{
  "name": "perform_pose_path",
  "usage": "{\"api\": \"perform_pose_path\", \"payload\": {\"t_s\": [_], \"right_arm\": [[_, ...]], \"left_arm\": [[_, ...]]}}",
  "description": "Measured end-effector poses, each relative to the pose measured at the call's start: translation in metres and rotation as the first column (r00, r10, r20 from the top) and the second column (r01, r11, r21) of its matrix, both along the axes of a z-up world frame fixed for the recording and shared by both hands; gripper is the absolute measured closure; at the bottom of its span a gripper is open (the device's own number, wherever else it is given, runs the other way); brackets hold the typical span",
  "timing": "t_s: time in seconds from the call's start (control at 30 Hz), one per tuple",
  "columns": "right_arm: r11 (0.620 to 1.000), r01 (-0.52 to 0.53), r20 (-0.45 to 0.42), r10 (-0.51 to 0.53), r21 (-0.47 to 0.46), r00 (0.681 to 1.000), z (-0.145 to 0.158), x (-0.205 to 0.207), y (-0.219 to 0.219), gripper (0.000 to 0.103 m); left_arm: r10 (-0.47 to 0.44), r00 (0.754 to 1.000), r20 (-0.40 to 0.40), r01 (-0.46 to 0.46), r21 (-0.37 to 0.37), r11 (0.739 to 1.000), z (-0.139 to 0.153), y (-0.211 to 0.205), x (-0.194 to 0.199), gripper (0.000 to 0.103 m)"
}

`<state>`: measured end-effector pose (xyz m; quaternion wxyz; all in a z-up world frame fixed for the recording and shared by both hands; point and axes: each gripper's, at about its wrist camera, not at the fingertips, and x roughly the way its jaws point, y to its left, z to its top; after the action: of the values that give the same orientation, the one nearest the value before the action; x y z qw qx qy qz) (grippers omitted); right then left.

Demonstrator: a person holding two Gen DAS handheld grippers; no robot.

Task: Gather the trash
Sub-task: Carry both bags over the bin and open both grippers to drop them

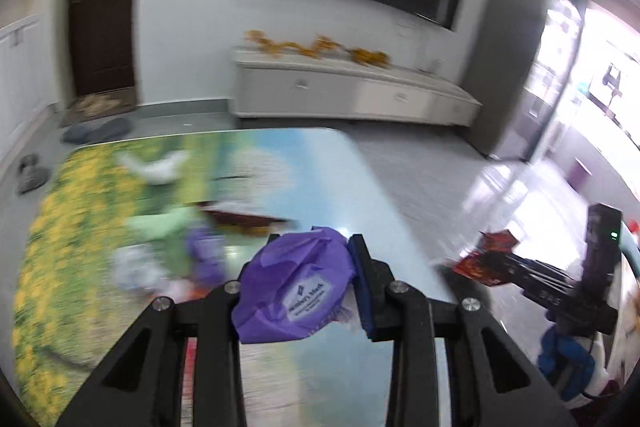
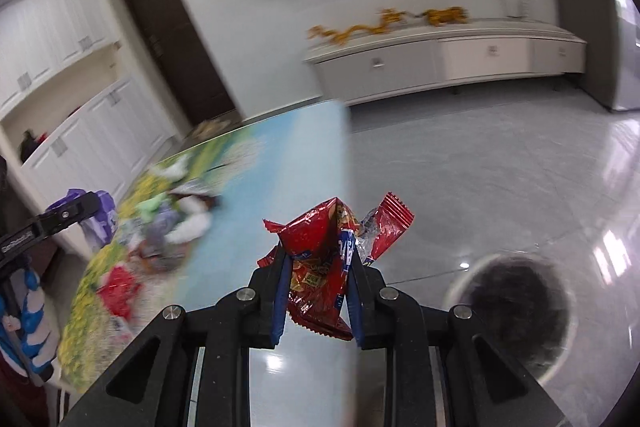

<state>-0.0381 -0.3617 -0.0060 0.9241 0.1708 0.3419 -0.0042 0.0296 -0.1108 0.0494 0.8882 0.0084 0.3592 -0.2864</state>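
Currently you hold one piece of trash in each gripper, both lifted above the table [image 1: 120, 307].
Your left gripper [image 1: 314, 259] is clamped on a crumpled purple wrapper [image 1: 294, 291] with a white printed label, which fills the gap between its fingers. Your right gripper [image 2: 318, 275] is clamped on a creased, shiny red snack packet [image 2: 320, 251], which juts up past its fingertips, beside the table's edge. Remaining litter on the scenic-print tabletop [image 2: 148, 239] is motion-blurred; you cannot distinguish single pieces. A round bin [image 2: 516, 311] with a dark liner stands on the floor, right of the red packet.
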Motion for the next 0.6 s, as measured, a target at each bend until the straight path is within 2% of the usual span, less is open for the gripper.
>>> {"api": "perform_pose_path", "payload": {"t_s": [0.1,0.2,0.37,0.4,0.47,0.5,0.6], "right_arm": [[0.993,0.121,-0.041,-0.121,-0.014,0.992,-0.016,-0.023,-0.057,0.08],[0.976,0.218,-0.098,-0.217,0.005,0.971,-0.041,-0.04,-0.104,0.08],[0.953,0.299,-0.192,-0.285,0.043,0.939,-0.089,-0.048,-0.154,0.077],[0.951,0.306,-0.205,-0.291,0.046,0.935,-0.096,-0.047,-0.159,0.075],[0.947,0.317,-0.229,-0.298,0.051,0.927,-0.11,-0.043,-0.169,0.067],[0.943,0.329,-0.242,-0.308,0.053,0.92,-0.117,-0.042,-0.174,0.059],[0.934,0.355,-0.264,-0.33,0.052,0.906,-0.129,-0.042,-0.184,0.05]], "left_arm": [[-0.127,0.992,-0.02,0.127,0.01,0.992,-0.007,-0.075,-0.007,0.072],[-0.241,0.968,-0.073,0.243,0.021,0.97,-0.025,-0.156,-0.013,0.071],[-0.33,0.935,-0.132,0.337,0.037,0.941,-0.051,-0.244,-0.021,0.068],[-0.345,0.927,-0.149,0.353,0.031,0.935,-0.056,-0.258,-0.021,0.066],[-0.361,0.914,-0.185,0.371,0.025,0.928,-0.068,-0.285,-0.023,0.052],[-0.365,0.91,-0.197,0.376,0.022,0.926,-0.072,-0.295,-0.024,0.049],[-0.371,0.897,-0.241,0.386,0.015,0.922,-0.087,-0.316,-0.017,0.042]]}}
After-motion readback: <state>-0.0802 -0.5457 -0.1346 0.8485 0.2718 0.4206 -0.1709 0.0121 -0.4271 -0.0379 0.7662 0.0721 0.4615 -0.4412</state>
